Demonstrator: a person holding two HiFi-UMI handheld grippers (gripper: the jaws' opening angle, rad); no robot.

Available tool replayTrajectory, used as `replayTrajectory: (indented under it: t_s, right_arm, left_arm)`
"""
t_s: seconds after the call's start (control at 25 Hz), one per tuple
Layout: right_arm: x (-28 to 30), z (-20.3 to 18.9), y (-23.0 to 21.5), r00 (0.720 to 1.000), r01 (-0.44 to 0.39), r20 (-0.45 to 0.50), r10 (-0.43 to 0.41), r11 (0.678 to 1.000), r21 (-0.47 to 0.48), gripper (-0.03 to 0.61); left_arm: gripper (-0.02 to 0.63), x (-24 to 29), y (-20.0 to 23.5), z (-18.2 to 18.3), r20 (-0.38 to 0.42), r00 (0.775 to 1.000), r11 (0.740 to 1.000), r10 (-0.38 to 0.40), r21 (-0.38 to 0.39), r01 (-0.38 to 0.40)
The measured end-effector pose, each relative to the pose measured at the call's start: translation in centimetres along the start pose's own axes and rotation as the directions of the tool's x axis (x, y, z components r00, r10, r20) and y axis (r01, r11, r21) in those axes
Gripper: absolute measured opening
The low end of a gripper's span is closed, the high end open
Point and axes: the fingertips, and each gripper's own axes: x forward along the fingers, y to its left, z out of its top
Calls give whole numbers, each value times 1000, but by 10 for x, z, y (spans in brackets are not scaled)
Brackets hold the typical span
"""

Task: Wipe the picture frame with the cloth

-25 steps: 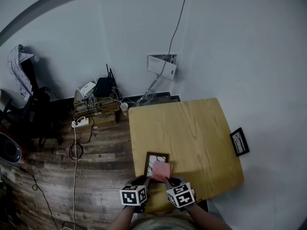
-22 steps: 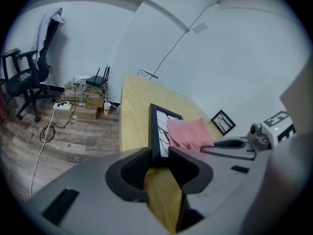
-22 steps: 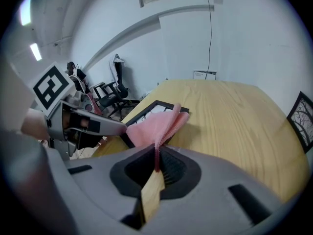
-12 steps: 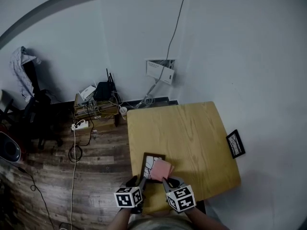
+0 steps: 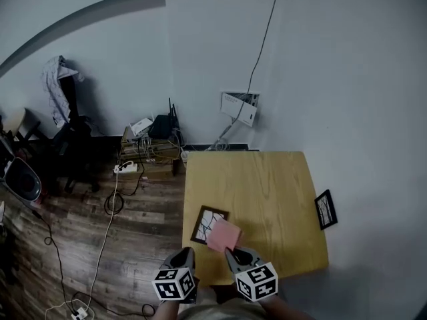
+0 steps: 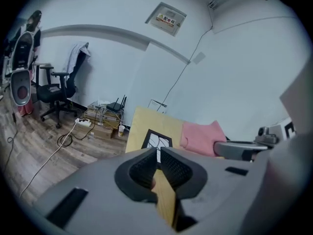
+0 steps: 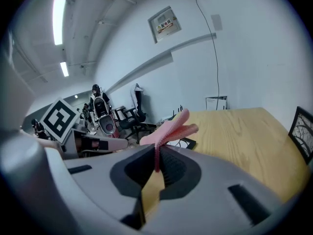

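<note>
A dark-rimmed picture frame (image 5: 207, 223) lies flat near the front left of the wooden table (image 5: 267, 185). My right gripper (image 5: 230, 251) is shut on a pink cloth (image 5: 223, 235), which hangs over the frame's near right corner. In the right gripper view the cloth (image 7: 168, 129) sticks up out of the jaws (image 7: 157, 153). My left gripper (image 5: 189, 252) hovers just short of the frame's near edge. Its jaws (image 6: 159, 153) have just been closing and stand together with nothing between them. In the left gripper view, the frame (image 6: 157, 140) and cloth (image 6: 200, 136) lie ahead.
A second small frame (image 5: 325, 209) stands at the table's right edge by the wall. On the wooden floor to the left are a router and boxes (image 5: 155, 129), a power strip with cables (image 5: 127, 167) and an office chair (image 5: 70, 139).
Both grippers have lifted and drawn back toward the person. The cloth has come up off the frame. The left jaws, at the frame's near corner before, now stand clear of it and together.
</note>
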Motion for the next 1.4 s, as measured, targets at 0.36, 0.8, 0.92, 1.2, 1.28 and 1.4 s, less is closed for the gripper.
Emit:
replayTrajectory:
  t_s: [0.36,0.8,0.92,1.2,1.28,1.4]
  right_arm:
    - [-82,13,18,992,-78,94,83,995,-56,9]
    - [-158,-9,27,984,-82,147,96,992,-97,9]
    - [-174,-13,33,981,-88,166,104,991,-99,9]
    - [-204,-21,53,972,-111,192,132,987,-119,9]
    - [-210,-24,58,970,-115,201,138,986,-124,9]
    - [-219,-27,61,967,-118,211,143,985,-126,9]
  left_arm:
    - [8,-57,-52,-24,58,998,999,24,-39,-22]
    - [5,-107,-107,-55,100,995,1000,13,-20,-11]
    - [5,-120,-118,-60,119,993,1000,2,-13,0]
    - [3,-149,-135,-74,141,990,1000,-8,-12,10]
    - [3,-155,-138,-79,146,989,1000,-13,-12,15]
    - [3,-159,-143,-85,148,989,1000,-17,-12,19]
